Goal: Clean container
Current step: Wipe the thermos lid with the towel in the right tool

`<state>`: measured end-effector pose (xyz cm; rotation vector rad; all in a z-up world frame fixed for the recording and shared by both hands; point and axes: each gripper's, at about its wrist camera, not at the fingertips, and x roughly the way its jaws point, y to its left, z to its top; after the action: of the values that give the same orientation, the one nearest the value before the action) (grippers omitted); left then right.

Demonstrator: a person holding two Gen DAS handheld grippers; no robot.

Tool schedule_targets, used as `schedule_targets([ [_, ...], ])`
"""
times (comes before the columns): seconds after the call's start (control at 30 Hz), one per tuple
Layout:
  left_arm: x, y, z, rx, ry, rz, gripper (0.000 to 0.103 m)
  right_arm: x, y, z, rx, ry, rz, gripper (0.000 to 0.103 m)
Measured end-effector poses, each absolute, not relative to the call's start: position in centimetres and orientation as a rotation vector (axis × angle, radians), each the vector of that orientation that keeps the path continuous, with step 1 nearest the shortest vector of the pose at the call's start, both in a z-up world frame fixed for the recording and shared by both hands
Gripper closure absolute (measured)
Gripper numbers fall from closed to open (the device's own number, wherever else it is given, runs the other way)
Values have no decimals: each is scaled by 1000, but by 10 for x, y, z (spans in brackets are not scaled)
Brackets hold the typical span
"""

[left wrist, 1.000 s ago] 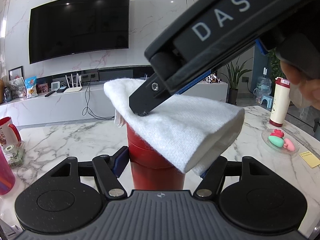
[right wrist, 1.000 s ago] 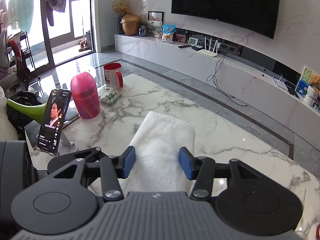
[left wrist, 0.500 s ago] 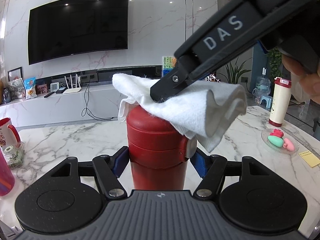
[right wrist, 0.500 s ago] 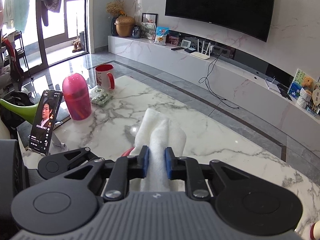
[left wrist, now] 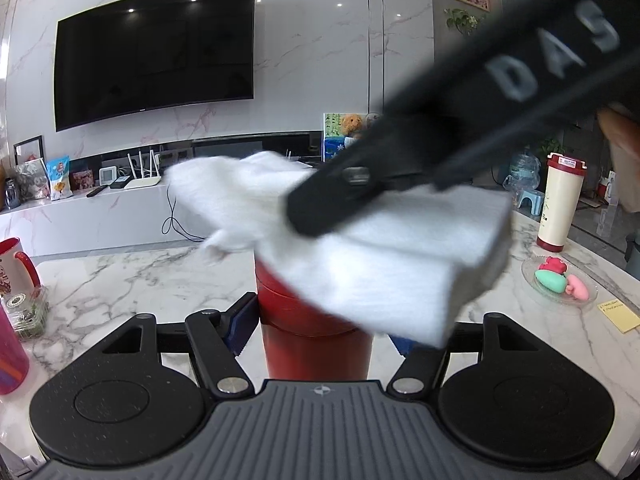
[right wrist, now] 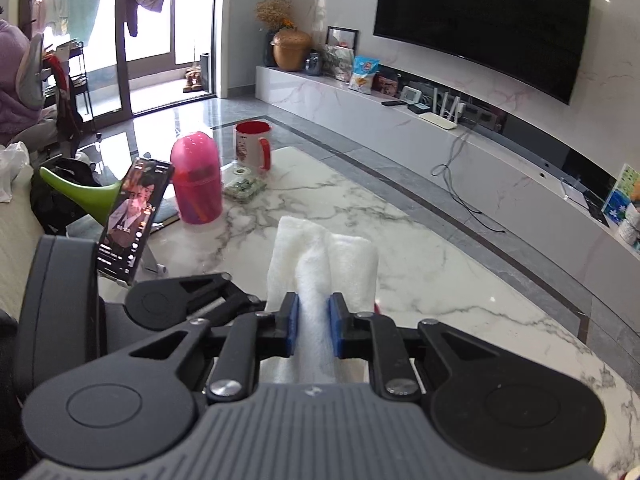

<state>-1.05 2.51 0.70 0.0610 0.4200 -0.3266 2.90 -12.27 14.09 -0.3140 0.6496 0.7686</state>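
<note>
A red insulated flask (left wrist: pixel 316 336) stands upright on a white marble table (left wrist: pixel 120 276), near its front edge. The left gripper (left wrist: pixel 320 334) clamps the flask's body just below the lid seam, one blue pad on each side, steadying it.

From the upper right, the right gripper (right wrist: pixel 313 330) reaches in with its jaws pressed together on a bunched fold of a white cloth (left wrist: pixel 360 256). In the right wrist view the cloth (right wrist: pixel 320 268) is squeezed between the blue pads and fans out beyond them. It is draped over the flask's lid, hiding the top; the cloth is slightly blurred.

The flask looks rigid and smooth, probably slippery where glossy, and of moderate weight — whether it is full cannot be told. The straight-walled body under the lid seam is the sensible place to hold it, since the lid may turn or flex. The cloth is soft and limp; it will slide rather than scrub unless pressed down onto the surface.

Further off on the table are a pink container (right wrist: pixel 197 178), a red-and-white mug (right wrist: pixel 252 146) and a propped phone (right wrist: pixel 134 216) — all well apart from the flask.
</note>
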Motion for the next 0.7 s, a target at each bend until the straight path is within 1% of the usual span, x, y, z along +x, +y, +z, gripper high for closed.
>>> schedule_targets([
  [0.2, -12, 23, 7, 73, 418, -324, 39, 48, -136, 138, -249, 674, 686, 85],
  [0.43, -11, 24, 8, 75, 418, -326, 39, 61, -112, 138, -251, 659, 698, 85],
  [0.7, -9, 27, 9, 68, 420, -329, 39, 46, -99, 140, -276, 653, 797, 85],
])
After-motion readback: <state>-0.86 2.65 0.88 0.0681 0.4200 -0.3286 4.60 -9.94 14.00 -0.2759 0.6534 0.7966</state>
